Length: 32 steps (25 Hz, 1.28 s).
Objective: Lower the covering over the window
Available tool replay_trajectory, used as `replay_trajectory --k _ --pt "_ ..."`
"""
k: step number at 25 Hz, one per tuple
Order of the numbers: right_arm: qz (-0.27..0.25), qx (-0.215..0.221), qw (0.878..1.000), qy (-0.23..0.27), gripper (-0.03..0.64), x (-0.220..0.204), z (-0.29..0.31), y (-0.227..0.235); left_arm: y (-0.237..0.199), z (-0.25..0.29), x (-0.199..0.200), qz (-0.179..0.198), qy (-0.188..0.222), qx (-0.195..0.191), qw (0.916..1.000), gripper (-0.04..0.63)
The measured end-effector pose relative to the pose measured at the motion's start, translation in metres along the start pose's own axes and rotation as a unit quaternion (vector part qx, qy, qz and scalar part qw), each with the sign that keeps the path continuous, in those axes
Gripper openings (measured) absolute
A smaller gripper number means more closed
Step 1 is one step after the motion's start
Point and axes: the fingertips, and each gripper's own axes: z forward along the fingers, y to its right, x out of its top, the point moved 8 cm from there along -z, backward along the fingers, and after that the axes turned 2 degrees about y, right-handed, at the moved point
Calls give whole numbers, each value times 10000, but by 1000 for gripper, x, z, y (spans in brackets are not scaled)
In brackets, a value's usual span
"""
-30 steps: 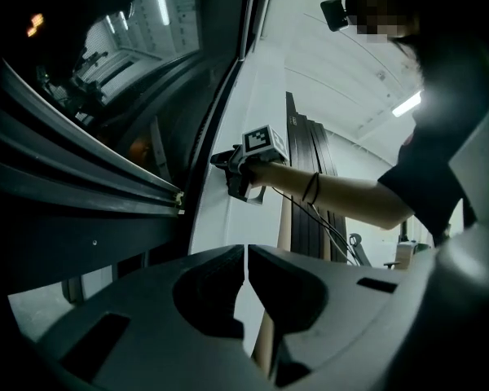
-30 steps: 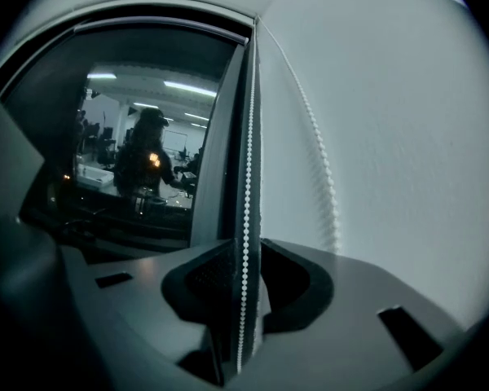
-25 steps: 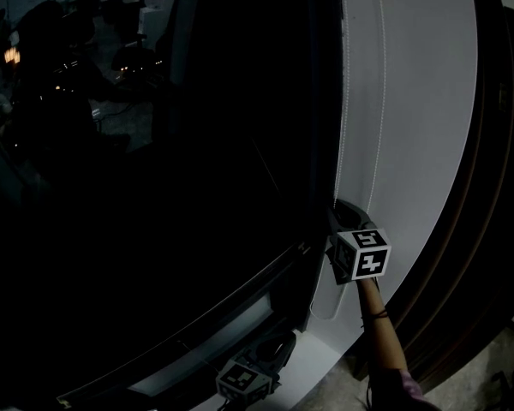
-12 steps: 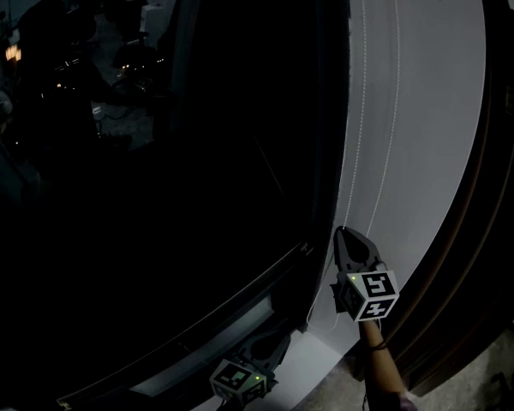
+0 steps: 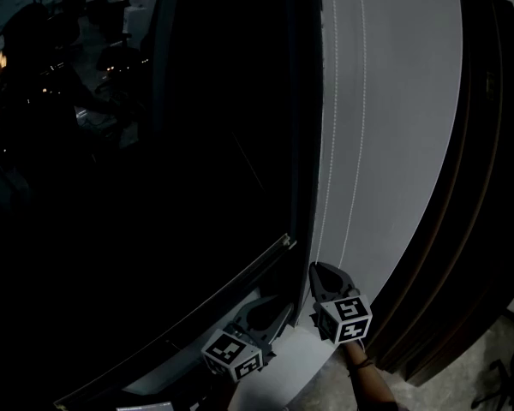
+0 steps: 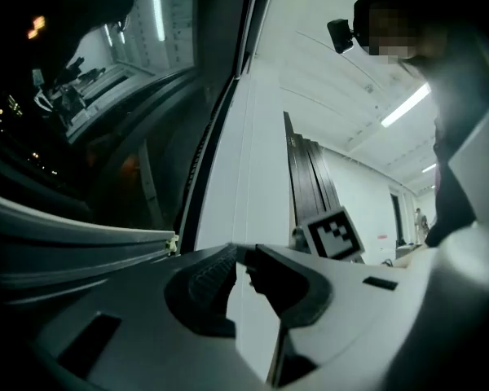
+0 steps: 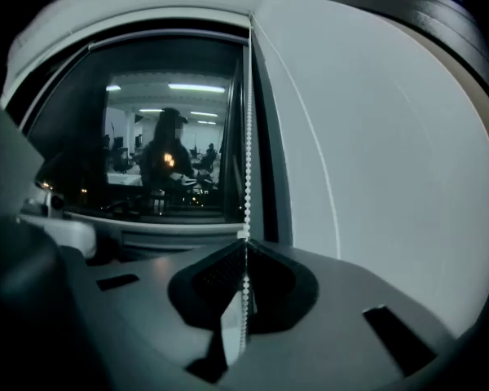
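A white bead chain (image 5: pixel 328 144) (image 7: pixel 248 120) hangs in two strands down the white wall beside the dark window (image 5: pixel 154 144) (image 7: pixel 171 137). My right gripper (image 5: pixel 319 268) (image 7: pixel 244 247) is low on that wall and shut on the bead chain, which runs straight between its closed fingertips. To its lower left my left gripper (image 5: pixel 278 302) (image 6: pixel 239 252) points level along the window's lower edge; its tips meet and I see nothing between them. No covering shows over the glass in any view. The right gripper's marker cube (image 6: pixel 336 233) shows in the left gripper view.
A pale rail (image 5: pixel 197 336) (image 6: pixel 81 239) runs across the foot of the window and ends in a small cap (image 5: pixel 287 242). The white wall (image 5: pixel 403 144) lies right of the chain, and dark vertical panels (image 5: pixel 471 195) stand further right. The glass reflects a lit room.
My right gripper has come down along the chain and its jaws have closed on it. My left gripper has risen a little towards the window's corner.
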Motion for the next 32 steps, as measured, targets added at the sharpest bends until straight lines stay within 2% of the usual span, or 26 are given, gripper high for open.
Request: replay_trajectory --k 5,10,13,17,19,21,24,27,29,32 --pt "356 173 9972 -631 12 -68 -28 -27 1 17 13 226 59 -78 9997 63" --pt "647 294 9918 -1059 12 -114 -52 -52 6 36 24 290 104 -318 9990 114" --pt "765 331 9909 -1060 12 -119 -60 -59 9 46 35 331 229 -475 9981 114" --pt "816 355 9906 -1040 12 -117 -66 -60 14 55 44 141 466 -680 9965 112" --pt "855 365 9904 -1024 12 -117 -70 -60 16 56 48 207 433 -625 9969 92" --pt "869 382 9905 -999 12 -117 -75 -60 18 57 46 309 429 -590 9969 8" --pt "916 400 9903 -963 12 -117 -81 -61 21 61 39 279 473 -634 9965 6" --pt "1005 401 9892 -987 12 -117 -88 -61 23 60 41 167 431 -510 9976 3" --pt "1028 412 9874 -1134 12 -119 -94 -62 21 59 35 118 313 -395 9987 3" --pt "955 507 9853 -1321 12 -128 -106 -64 13 58 4 155 42 -219 9996 3"
